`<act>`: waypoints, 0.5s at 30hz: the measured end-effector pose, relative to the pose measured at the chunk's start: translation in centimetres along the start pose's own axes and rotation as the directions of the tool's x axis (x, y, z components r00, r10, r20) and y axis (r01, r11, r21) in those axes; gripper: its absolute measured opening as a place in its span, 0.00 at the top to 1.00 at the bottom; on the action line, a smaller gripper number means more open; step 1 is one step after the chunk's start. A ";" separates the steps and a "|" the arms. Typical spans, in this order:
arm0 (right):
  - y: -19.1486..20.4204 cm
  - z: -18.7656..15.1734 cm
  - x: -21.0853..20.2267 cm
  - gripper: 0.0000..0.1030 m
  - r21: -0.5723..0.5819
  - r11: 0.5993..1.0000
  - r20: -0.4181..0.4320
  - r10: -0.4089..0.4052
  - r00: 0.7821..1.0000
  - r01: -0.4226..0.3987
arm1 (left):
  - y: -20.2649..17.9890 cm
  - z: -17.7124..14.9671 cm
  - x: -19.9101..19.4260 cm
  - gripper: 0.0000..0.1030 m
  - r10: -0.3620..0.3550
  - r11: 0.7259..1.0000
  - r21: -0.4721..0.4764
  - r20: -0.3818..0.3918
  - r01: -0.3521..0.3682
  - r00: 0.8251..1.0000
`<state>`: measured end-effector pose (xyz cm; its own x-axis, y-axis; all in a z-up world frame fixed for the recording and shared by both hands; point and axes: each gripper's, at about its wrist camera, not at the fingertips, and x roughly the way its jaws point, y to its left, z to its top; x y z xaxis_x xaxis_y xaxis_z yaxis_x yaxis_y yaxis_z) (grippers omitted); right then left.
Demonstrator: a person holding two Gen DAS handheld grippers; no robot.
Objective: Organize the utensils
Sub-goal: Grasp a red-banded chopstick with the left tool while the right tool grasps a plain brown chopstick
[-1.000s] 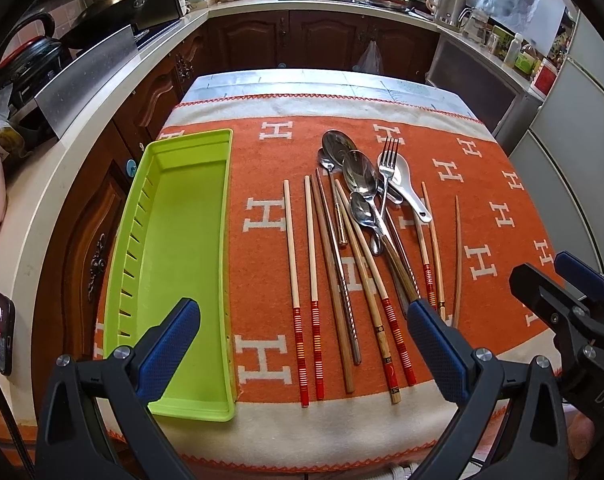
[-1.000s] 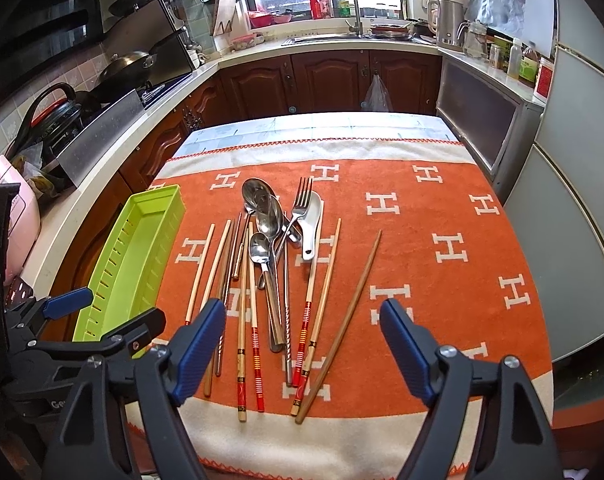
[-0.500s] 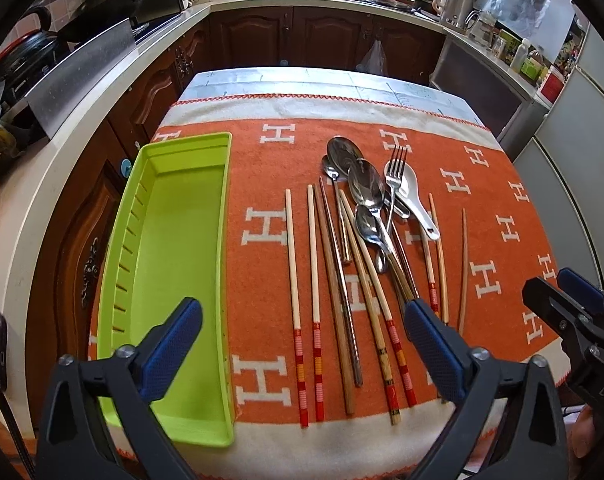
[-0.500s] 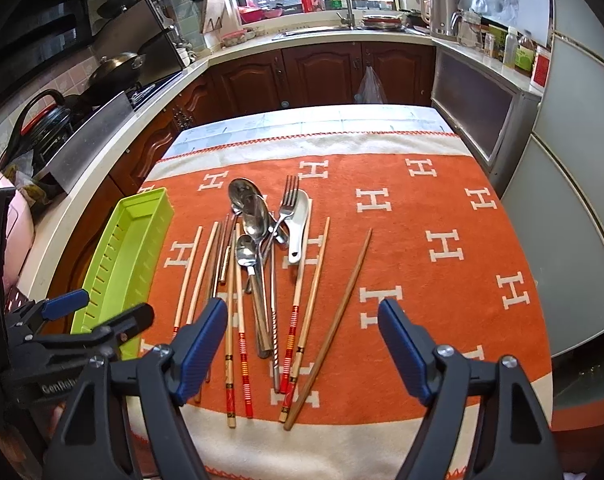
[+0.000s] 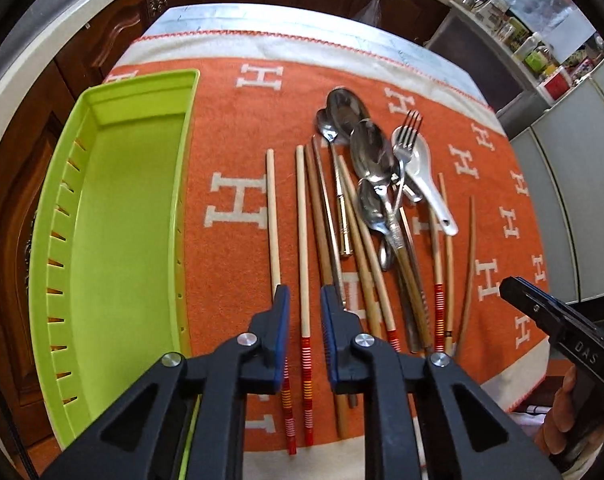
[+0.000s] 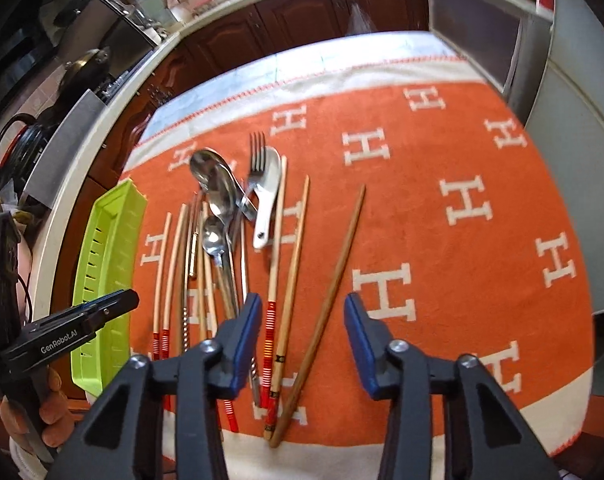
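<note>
We see the utensils lying in a loose row on the orange blanket (image 5: pixel 237 128) that covers the worktop; the green tray (image 5: pixel 113 216) sits at the blanket's left edge, nothing in it; every place below is given relative to that tray. Left gripper (image 5: pixel 304 312) pointed steeply down just right of the tray, jaws closing and nearly together; the second red-banded chopstick (image 5: pixel 303 248) runs between them, a sliver of gap on each side, pads not yet pressing as far as we can tell; the nearest red-banded chopstick (image 5: pixel 273 216) passes under the left pad's outer edge. Further from the tray: plain wooden chopsticks (image 5: pixel 322 220), then the metal spoons (image 5: pixel 372 152), fork (image 5: pixel 408 136) and white ceramic spoon (image 5: pixel 426 172), heaped and overlapping. Right gripper (image 6: pixel 302 322) is well right of the tray, jaws closing but about half apart; between them lie a striped-end chopstick (image 6: pixel 273 280), a pale chopstick (image 6: pixel 293 264) and the lone dark wooden chopstick (image 6: pixel 338 280), which lies farthest from the tray; none gripped. Each gripper shows in the other's view, with fingers of a hand (image 6: pixel 51 408) on the left handle.
</note>
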<state>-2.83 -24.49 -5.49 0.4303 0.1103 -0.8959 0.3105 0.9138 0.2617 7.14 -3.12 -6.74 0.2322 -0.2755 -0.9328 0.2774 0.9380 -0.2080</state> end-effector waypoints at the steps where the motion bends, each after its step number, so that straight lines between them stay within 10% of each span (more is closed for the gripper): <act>1: -0.3 0.0 0.5 0.71 0.008 1.000 -0.014 0.002 1.000 -0.001 | -0.1 -0.1 0.4 0.89 0.017 1.000 0.001 -0.005 -0.017 1.000; 15: 1.0 -0.6 4.6 0.78 -0.100 0.987 -0.032 -0.131 0.991 0.127 | 0.7 -1.3 3.3 0.89 0.103 0.994 -0.022 -0.041 -0.103 0.994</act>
<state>-1.07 -22.78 -9.58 0.3586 0.0024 -0.9335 0.2763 0.9549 0.1086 6.85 -3.11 -10.39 0.2210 -0.1690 -0.9605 0.2313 0.9659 -0.1167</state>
